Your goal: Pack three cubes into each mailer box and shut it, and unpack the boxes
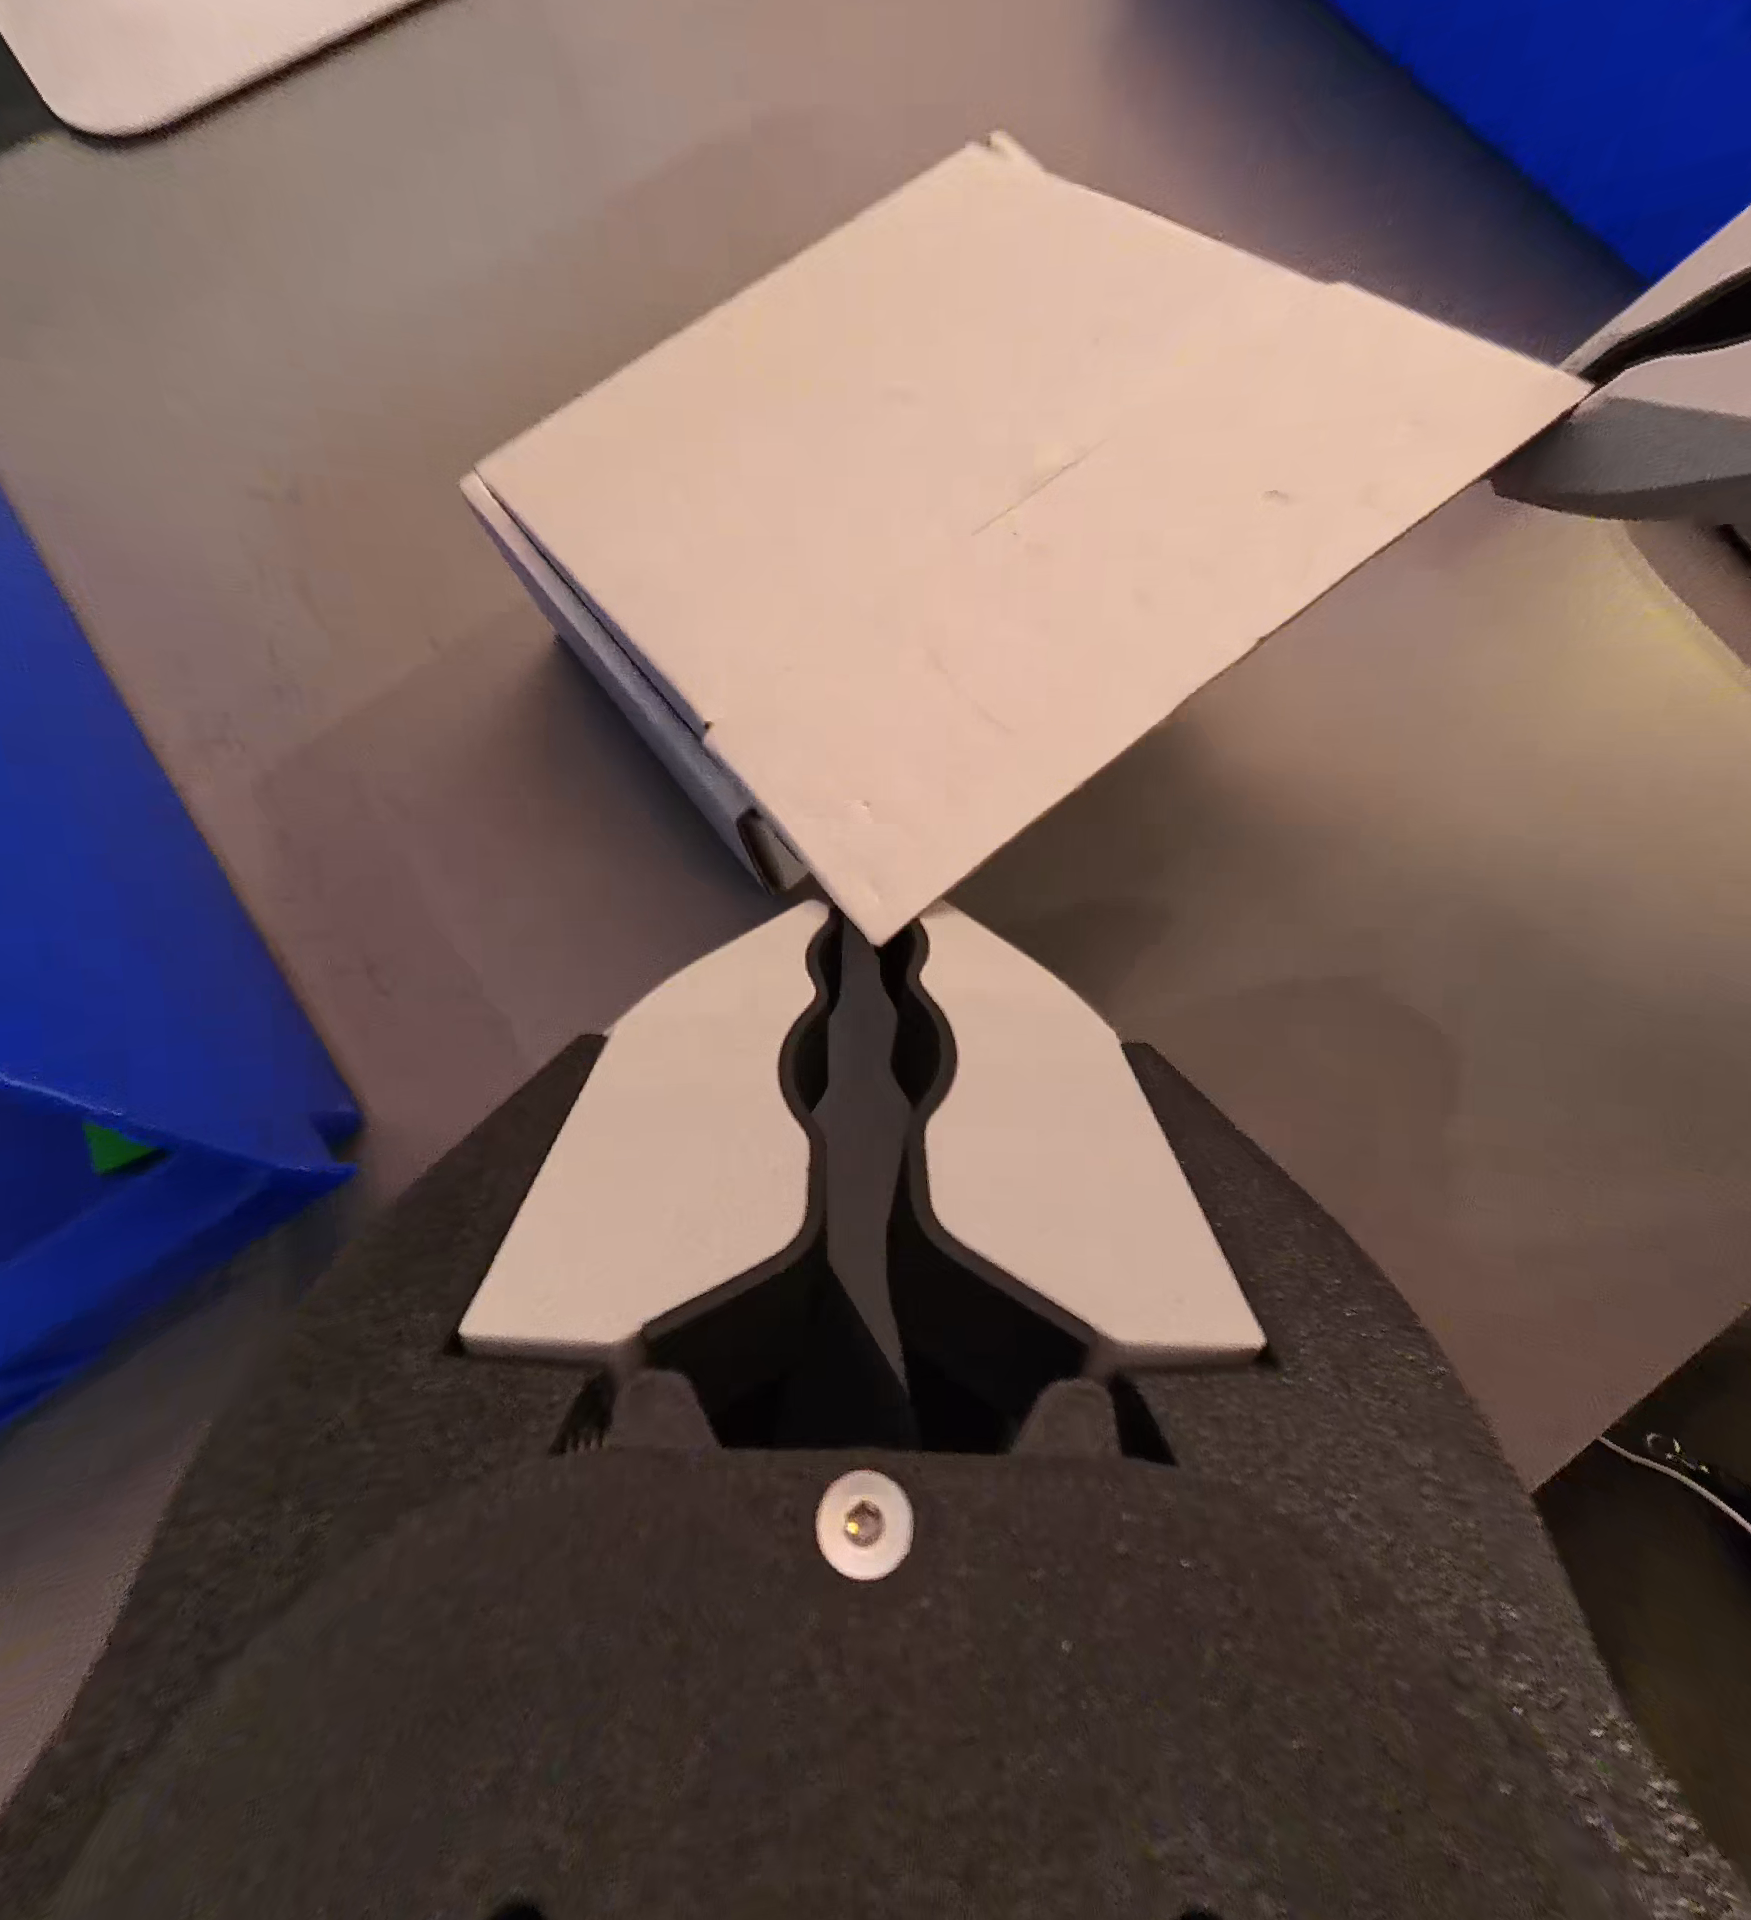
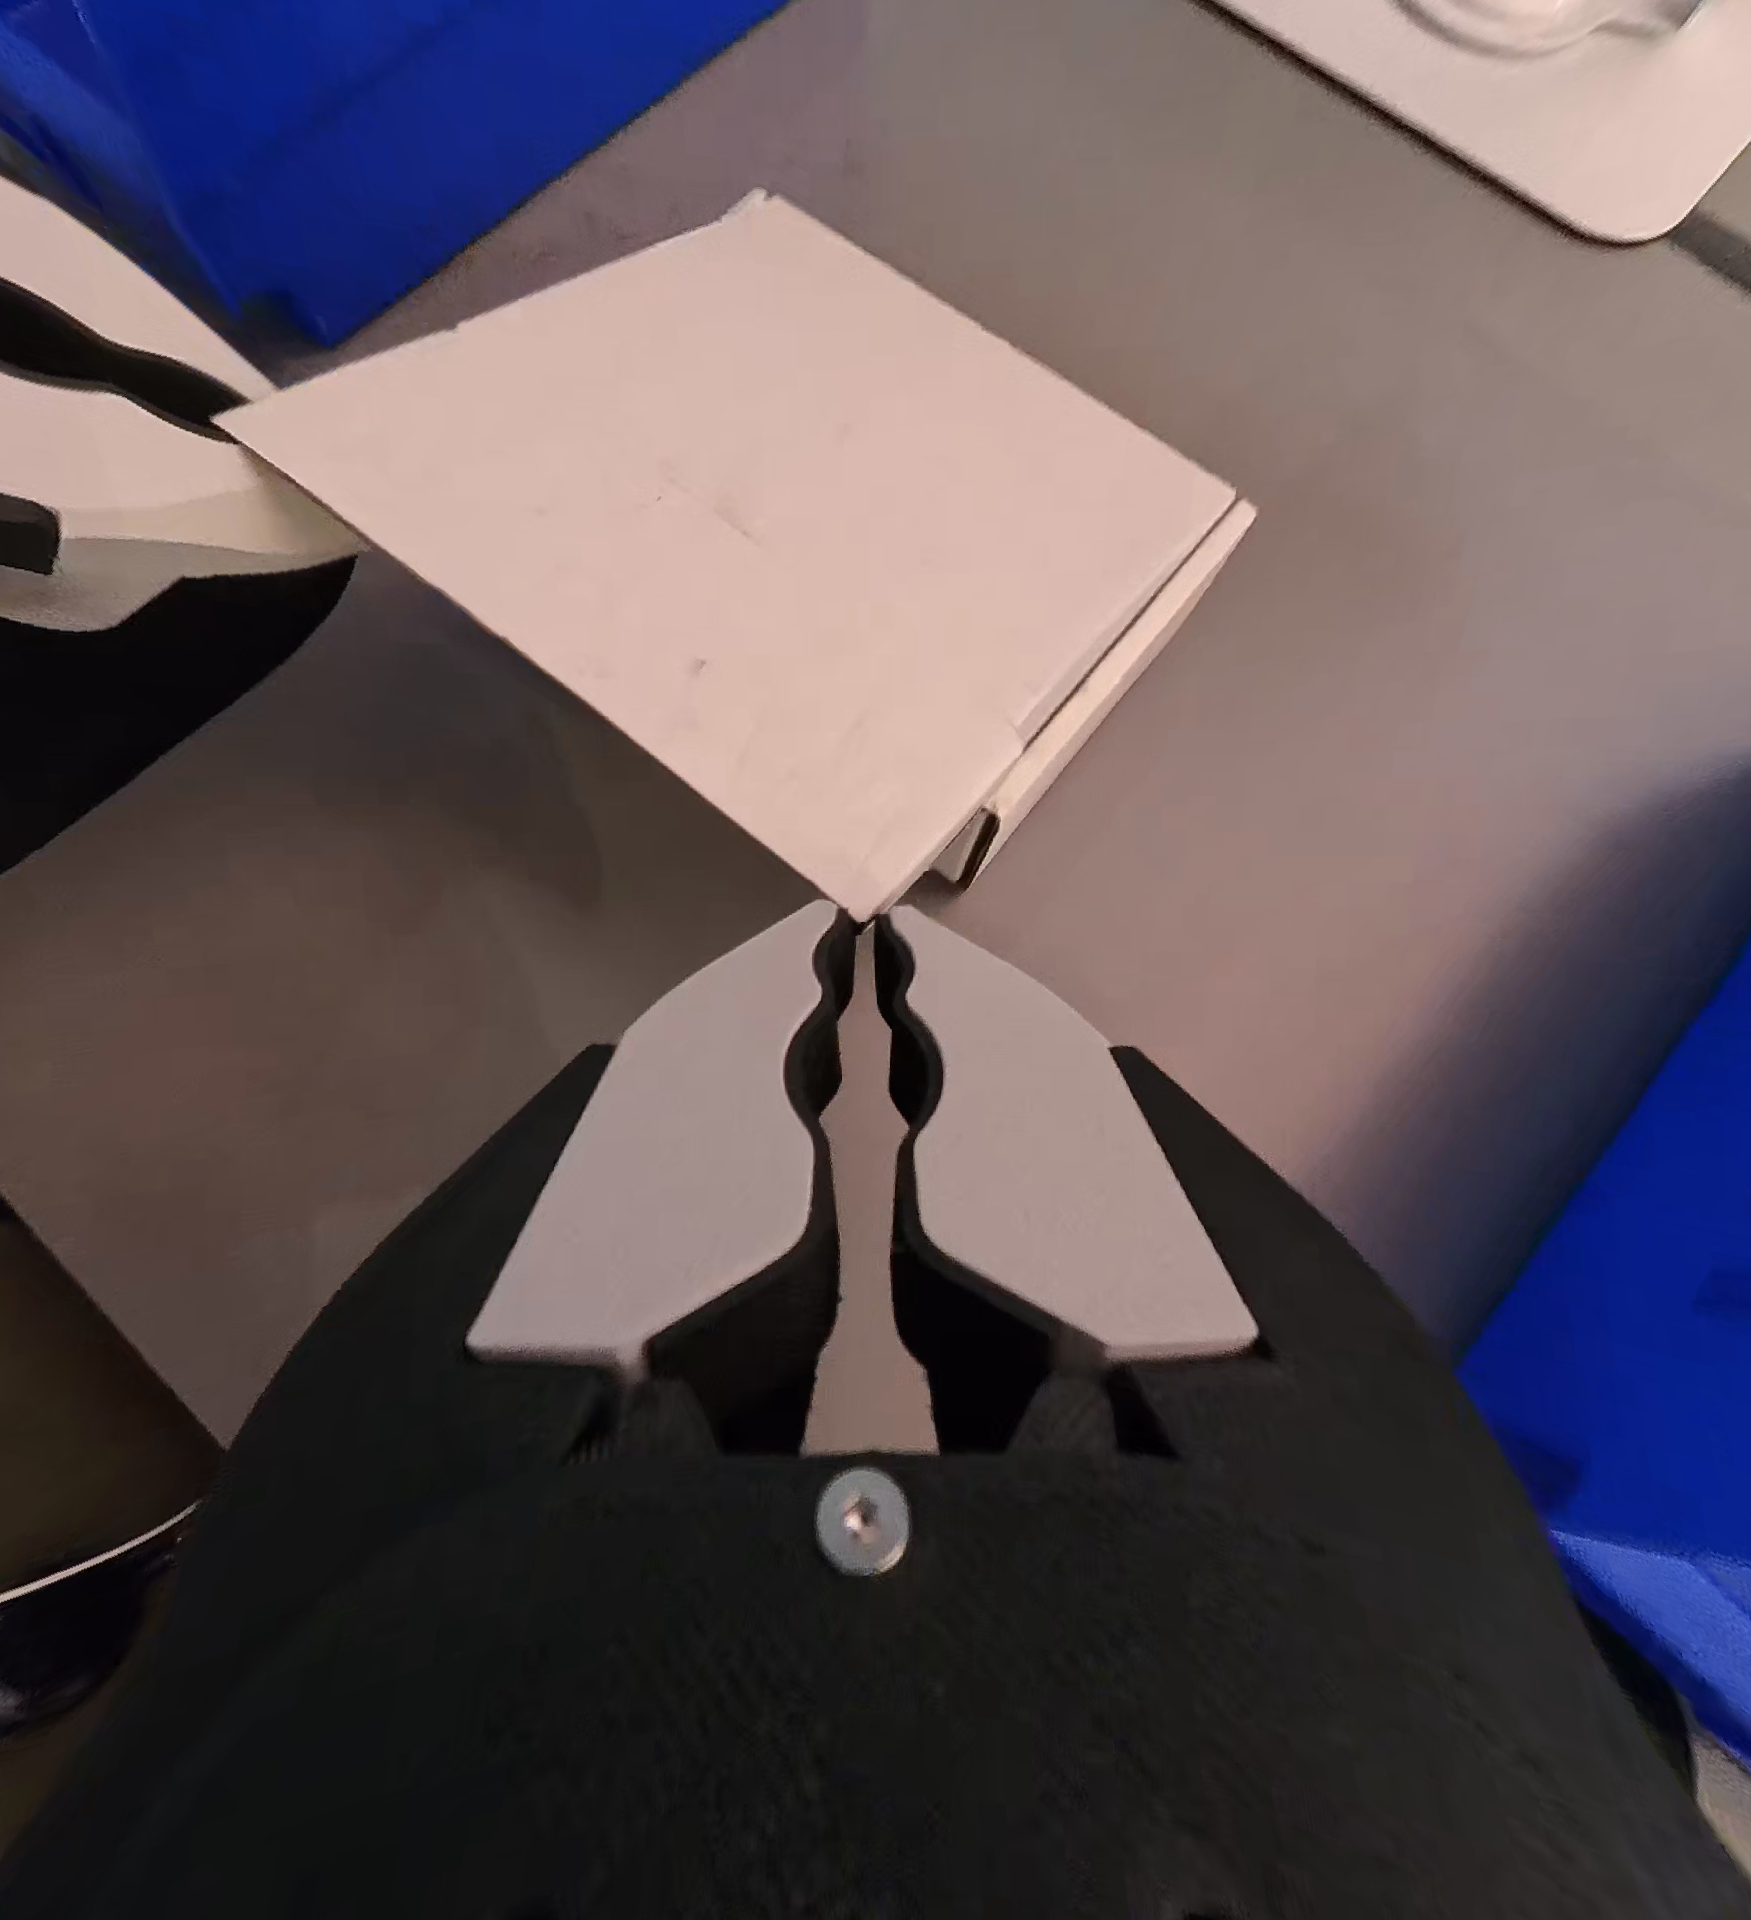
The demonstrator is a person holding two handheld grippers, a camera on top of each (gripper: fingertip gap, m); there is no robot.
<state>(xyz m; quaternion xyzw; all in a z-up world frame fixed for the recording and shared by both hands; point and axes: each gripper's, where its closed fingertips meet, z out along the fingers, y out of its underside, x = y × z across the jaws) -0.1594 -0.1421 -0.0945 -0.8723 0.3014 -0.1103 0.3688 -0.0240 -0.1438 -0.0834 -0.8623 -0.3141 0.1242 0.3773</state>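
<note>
there, left claw (image 1: 869, 930) and right claw (image 2: 858, 920) each clenched on opposite corners of the white mailer box lid (image 1: 964, 520)

Each gripper, left gripper (image 1: 866, 925) and right gripper (image 2: 863, 920), has a rough black body. Two pale grey curved fingers (image 1: 684, 1132) carry wavy black inner edges. One silver screw (image 2: 862, 1524) sits centrally.

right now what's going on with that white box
A person works two handheld grippers on a white mailer box lying on the grey table. The left gripper and the right gripper each pinch a front corner of its lid. Blue bins stand on either side.
</note>
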